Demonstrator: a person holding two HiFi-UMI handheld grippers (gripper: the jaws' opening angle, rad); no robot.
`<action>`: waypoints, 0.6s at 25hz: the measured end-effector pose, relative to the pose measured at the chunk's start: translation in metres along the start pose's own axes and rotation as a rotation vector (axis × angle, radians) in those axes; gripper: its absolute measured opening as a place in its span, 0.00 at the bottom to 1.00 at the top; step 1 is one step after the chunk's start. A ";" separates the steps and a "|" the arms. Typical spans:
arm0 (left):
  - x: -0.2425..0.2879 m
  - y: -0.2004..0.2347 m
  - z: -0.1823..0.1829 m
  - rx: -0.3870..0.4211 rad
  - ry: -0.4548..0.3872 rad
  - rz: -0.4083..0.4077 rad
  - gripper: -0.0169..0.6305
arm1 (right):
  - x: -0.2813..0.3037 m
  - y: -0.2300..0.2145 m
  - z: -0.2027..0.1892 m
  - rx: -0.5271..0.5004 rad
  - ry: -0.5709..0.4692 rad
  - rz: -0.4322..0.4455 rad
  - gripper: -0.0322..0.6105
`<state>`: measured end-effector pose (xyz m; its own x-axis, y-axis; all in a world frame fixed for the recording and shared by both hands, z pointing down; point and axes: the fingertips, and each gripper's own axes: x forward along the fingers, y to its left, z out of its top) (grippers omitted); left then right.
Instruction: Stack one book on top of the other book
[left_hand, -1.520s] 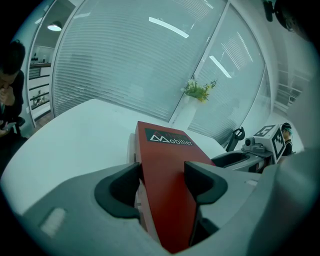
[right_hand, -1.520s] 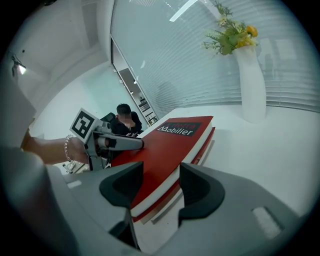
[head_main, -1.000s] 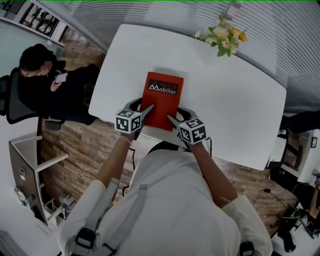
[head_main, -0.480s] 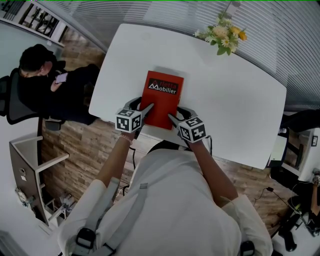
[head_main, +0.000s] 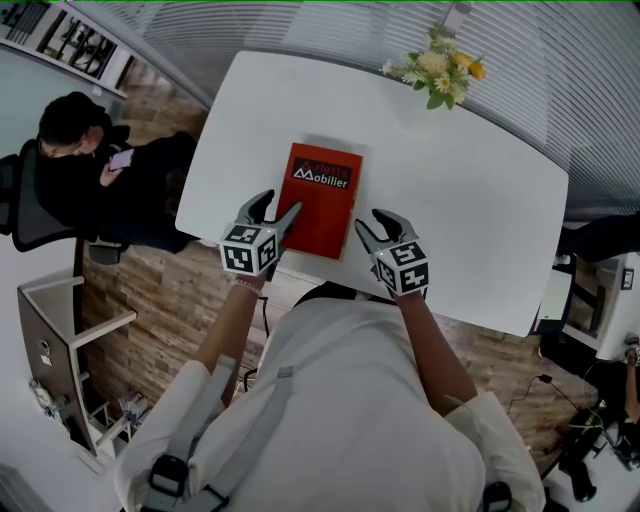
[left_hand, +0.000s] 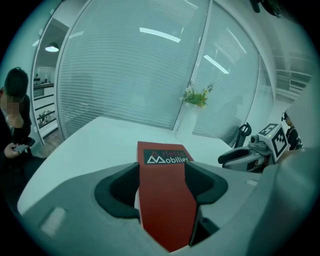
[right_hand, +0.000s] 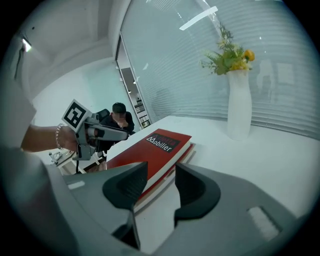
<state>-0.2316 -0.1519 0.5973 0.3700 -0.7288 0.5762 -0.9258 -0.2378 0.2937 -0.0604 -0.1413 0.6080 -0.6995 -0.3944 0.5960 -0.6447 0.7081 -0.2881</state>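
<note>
Left tongs (head_main: 280, 204), right tongs (head_main: 372, 217) just closing: both empty; two books (head_main: 322, 200) stacked.

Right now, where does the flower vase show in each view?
Head view: flower vase at the top, right of centre.
Left gripper view: flower vase just above centre, slightly right.
Right gripper view: flower vase at upper right.
Shared landmark: red book, lying nearer than the flower vase in all three.
</note>
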 end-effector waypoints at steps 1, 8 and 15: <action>-0.002 -0.005 0.008 0.010 -0.017 -0.004 0.47 | -0.006 -0.004 0.004 -0.004 -0.014 -0.012 0.31; -0.015 -0.061 0.063 0.075 -0.148 -0.094 0.40 | -0.061 -0.031 0.041 0.023 -0.144 -0.106 0.27; -0.030 -0.124 0.106 0.139 -0.278 -0.221 0.30 | -0.115 -0.035 0.069 -0.015 -0.236 -0.173 0.23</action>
<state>-0.1361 -0.1690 0.4626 0.5444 -0.7922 0.2758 -0.8348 -0.4795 0.2706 0.0212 -0.1611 0.4973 -0.6329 -0.6343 0.4441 -0.7574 0.6262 -0.1851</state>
